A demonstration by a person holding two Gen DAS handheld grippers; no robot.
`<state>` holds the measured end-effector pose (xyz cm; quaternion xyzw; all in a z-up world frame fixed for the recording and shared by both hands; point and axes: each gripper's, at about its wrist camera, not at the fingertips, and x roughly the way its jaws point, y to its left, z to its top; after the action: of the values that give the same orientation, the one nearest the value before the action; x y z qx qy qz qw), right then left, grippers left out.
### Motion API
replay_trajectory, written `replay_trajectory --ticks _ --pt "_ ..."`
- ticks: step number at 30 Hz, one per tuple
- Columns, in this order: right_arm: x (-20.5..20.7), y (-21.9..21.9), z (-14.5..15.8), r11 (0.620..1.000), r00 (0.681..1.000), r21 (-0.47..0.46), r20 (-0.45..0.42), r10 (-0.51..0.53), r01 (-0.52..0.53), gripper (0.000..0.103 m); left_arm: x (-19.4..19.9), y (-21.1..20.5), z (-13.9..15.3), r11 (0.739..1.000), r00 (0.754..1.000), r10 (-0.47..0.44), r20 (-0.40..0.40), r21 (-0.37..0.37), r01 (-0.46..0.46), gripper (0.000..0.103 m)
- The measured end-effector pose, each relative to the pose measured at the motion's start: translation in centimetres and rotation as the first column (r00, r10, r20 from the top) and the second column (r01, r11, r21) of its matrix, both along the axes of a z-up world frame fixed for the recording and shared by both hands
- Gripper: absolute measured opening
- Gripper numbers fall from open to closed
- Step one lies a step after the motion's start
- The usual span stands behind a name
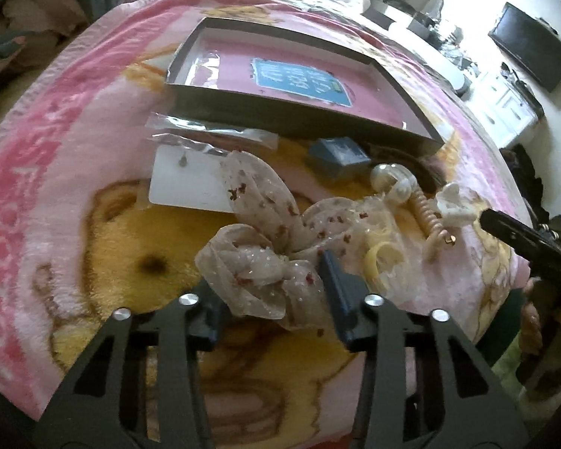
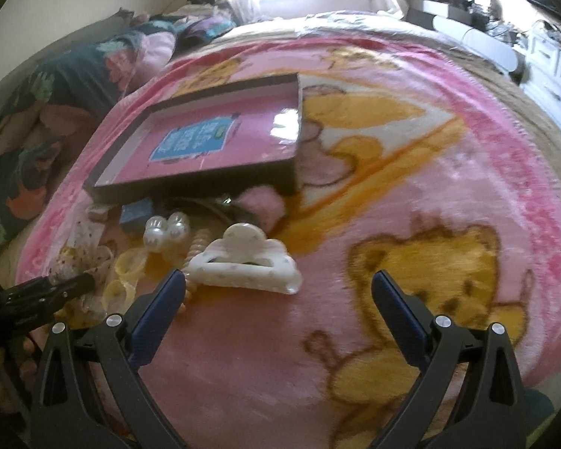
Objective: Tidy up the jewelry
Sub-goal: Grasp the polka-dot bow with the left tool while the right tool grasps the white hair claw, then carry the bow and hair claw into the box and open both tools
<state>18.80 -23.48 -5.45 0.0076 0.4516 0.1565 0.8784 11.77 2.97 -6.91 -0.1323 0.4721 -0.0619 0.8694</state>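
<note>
Left claw (image 1: 276,284) clamps sheer scrunchie (image 1: 265,258) between pads.

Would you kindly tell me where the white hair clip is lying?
In the right wrist view, the white hair clip lies on the pink blanket, just ahead of the open right claw, beside the pearl bobbles.

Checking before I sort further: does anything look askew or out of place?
Yes. The tray sits tilted, its near edge propped on the blue box and other bits, while the accessories lie heaped on the blanket.
</note>
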Motion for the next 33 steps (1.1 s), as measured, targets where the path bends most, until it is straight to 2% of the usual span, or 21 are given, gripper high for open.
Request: replay_trajectory --ticks 5,10,14,16,26,33 --pt "0.9 1.5 -1.0 1.000 0.999 -0.011 -0.021 0.027 -0.028 0.099 -0.4 0.6 0.3 1.000 1.000 -0.002 0.024 -0.015 0.002 0.018" --pt "1.8 2.2 -2.1 1.000 0.998 0.007 -0.058 0.028 -0.027 0.098 -1.2 1.0 1.0 1.000 0.999 0.005 0.044 -0.012 -0.004 0.013" --pt "2.3 2.0 -3.0 0.999 0.996 0.029 -0.083 0.016 -0.014 0.094 -1.7 1.4 1.6 1.000 0.998 0.012 0.059 -0.011 -0.012 0.013" --pt "2.3 1.6 -3.0 0.999 0.997 0.040 -0.082 0.010 -0.007 0.081 -1.9 1.4 1.9 1.000 0.998 0.017 0.067 -0.005 -0.016 0.012" --pt "0.7 -1.4 -2.1 0.998 0.998 0.027 -0.037 -0.051 0.052 0.080 -3.0 1.5 3.1 1.000 0.996 0.025 0.088 -0.005 -0.025 0.012" --pt "-0.9 -4.4 -0.4 0.993 0.994 0.051 -0.008 -0.109 0.109 0.080 -3.3 1.7 4.8 0.999 0.994 0.030 0.107 0.012 -0.032 0.012"
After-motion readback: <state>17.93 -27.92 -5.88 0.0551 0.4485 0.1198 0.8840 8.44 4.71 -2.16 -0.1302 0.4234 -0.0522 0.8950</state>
